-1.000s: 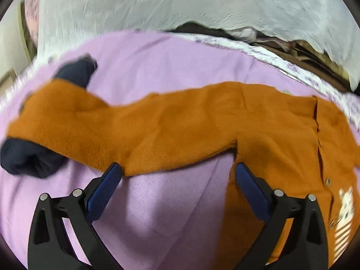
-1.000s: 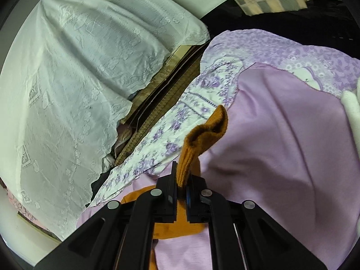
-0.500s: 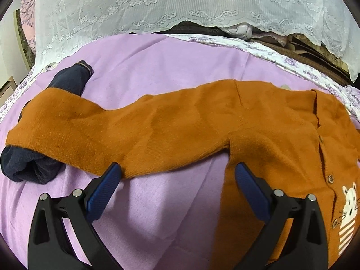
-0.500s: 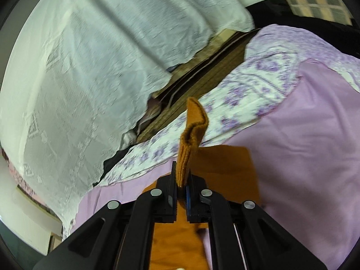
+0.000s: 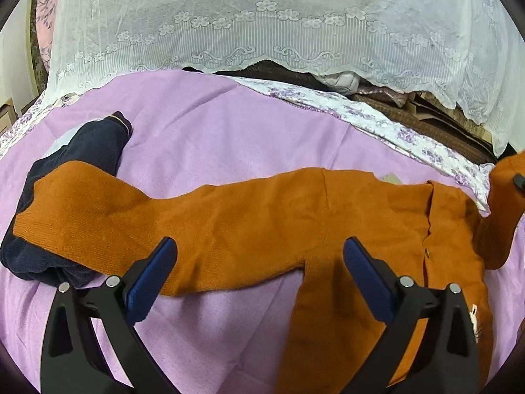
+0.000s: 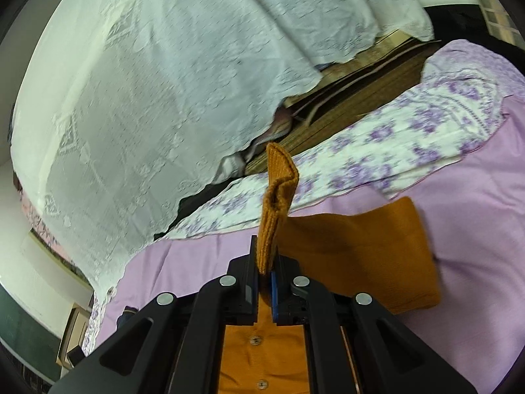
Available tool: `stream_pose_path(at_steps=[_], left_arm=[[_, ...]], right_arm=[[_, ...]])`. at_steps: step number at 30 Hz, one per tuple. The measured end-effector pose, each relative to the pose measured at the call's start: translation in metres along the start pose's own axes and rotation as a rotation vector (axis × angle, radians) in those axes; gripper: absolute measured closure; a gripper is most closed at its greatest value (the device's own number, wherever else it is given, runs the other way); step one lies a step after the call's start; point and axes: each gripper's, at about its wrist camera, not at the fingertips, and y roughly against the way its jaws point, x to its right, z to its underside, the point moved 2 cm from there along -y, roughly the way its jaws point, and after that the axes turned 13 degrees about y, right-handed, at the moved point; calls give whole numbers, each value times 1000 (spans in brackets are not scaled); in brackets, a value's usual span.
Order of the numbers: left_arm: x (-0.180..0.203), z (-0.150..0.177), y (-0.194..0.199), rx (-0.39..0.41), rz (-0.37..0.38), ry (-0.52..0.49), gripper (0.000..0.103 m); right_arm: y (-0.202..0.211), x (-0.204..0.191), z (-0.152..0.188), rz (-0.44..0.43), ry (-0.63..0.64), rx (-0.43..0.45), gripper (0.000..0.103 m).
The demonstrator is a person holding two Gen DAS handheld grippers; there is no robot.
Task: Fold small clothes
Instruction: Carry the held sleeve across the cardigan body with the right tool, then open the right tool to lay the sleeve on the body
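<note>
Garment: one orange knit cardigan (image 5: 262, 220), spread across the lilac blanket (image 5: 203, 138), buttons and an animal motif towards the blanket's right edge.
Outstretched sleeve: one, flat, running towards the blanket's left edge; cuff end resting on top of the navy garment (image 5: 95, 144).
Left tongs (image 5: 259, 262): jaws wide apart, nothing gripped; blue pads hanging over the lower edge of the outstretched sleeve, one towards its cuff, the other by the armpit seam.
Right tongs (image 6: 265, 262): jaws closed tight on the cuff of the second sleeve (image 6: 277, 197); cuff standing up out of the jaws, raised clear of the blanket.
Second sleeve, left view: rising off the cardigan's body at the blanket's right edge, up to the right tongs at the frame border.
Cardigan body, right view: below the right tongs, two buttons visible between the arms of the tongs.
Count, garments: two (one orange cardigan, one navy piece).
Count, sleeves: two, one flat, one lifted.
Count, tongs: two.
Surroundings: floral sheet (image 6: 410, 144) along the blanket's far edge; white lace cloth (image 5: 279, 16) hanging behind.
</note>
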Motion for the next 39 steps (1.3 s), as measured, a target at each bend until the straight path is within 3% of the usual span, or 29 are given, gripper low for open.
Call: stream_pose_path(at_steps=[11,17,24,27,28,30,34,37,39], left_arm=[[-10,-2,-4,-16,1,41,4],[-10,-1,-9,-28,-6,38,4],[-9,1,-15,-38,-19,33,4],[-11,2,-16,-43,-20,35,4],[-11,2,-17,-44,-21,35,4],[-11,2,-17,-44,-25,32,4],[-11,2,-17,-38,-34,28,4],[-10,3,-18,-39,-36,26,4],[-10,4,-19,-38,-41,19,4]], right_arm=[[-42,-56,30,-66,73,-96,97],[-66,-77,55,-39,164,-156,97],[-95,-82,90,-16,220,-279,97],[-109,-87,104,-12,281,-363,89],[-109,-88,105,-11,293,-365,86],[-104,-92,104,-46,307,-368,71],[-73,-101,89,-122,358,-316,70],[-39,-90,66,-42,431,-191,70],[-31,-73,53,3,421,-158,71]])
